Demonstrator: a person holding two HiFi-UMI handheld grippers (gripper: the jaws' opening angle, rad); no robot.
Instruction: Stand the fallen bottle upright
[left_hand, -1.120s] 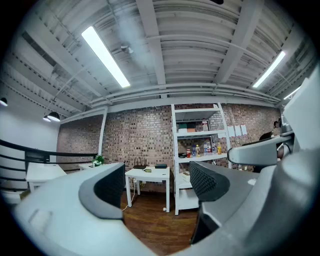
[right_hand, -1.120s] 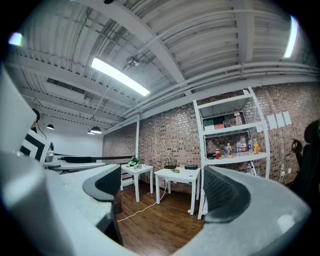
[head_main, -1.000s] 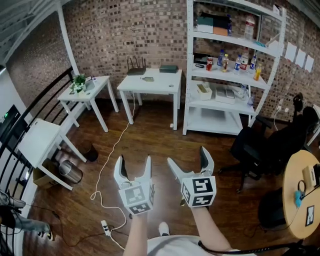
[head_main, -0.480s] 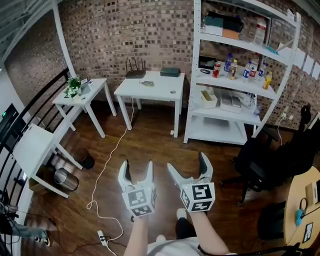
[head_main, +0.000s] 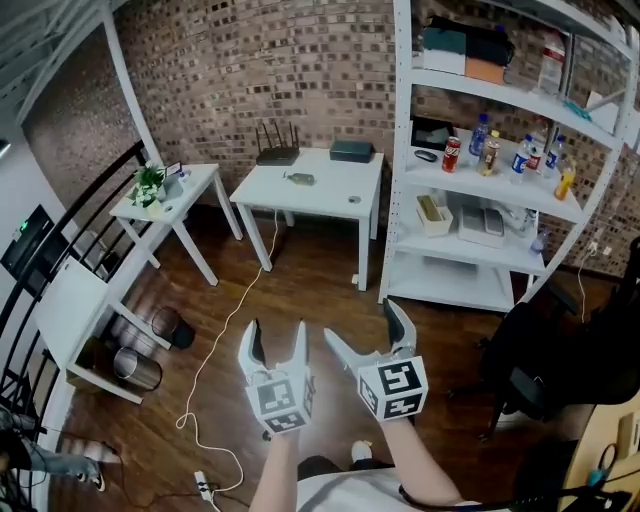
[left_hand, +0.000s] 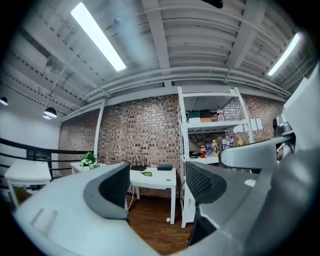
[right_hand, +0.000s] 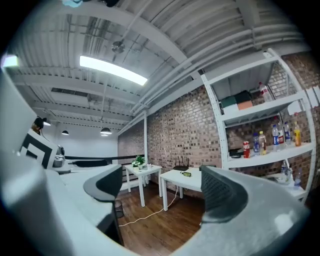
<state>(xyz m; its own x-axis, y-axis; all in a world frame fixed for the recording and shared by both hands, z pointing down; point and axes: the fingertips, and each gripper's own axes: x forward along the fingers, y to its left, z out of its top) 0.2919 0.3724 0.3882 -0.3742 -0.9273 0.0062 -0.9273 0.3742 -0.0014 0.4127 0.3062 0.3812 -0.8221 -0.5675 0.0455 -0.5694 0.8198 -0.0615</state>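
Note:
The fallen bottle (head_main: 298, 178), small and greenish, lies on its side on the middle white table (head_main: 330, 190) against the brick wall. It also shows far off in the left gripper view as the bottle (left_hand: 145, 174) and in the right gripper view as the bottle (right_hand: 186, 174). Both grippers are held level over the wooden floor, well short of the table. My left gripper (head_main: 274, 345) has its jaws closing with nothing between them. My right gripper (head_main: 365, 330) stands open and empty, its jaws spread wider.
A white shelf unit (head_main: 500, 150) with several bottles and cans stands to the right of the table. A router (head_main: 277, 155) and a dark box (head_main: 352, 150) share the table. A smaller table with a plant (head_main: 150, 185), metal bins (head_main: 135, 368), a floor cable (head_main: 225, 340) and a black chair (head_main: 550, 370) surround the path.
Both grippers and the head view have moved forward toward the table and shelf, which now look larger. The left jaws have narrowed.

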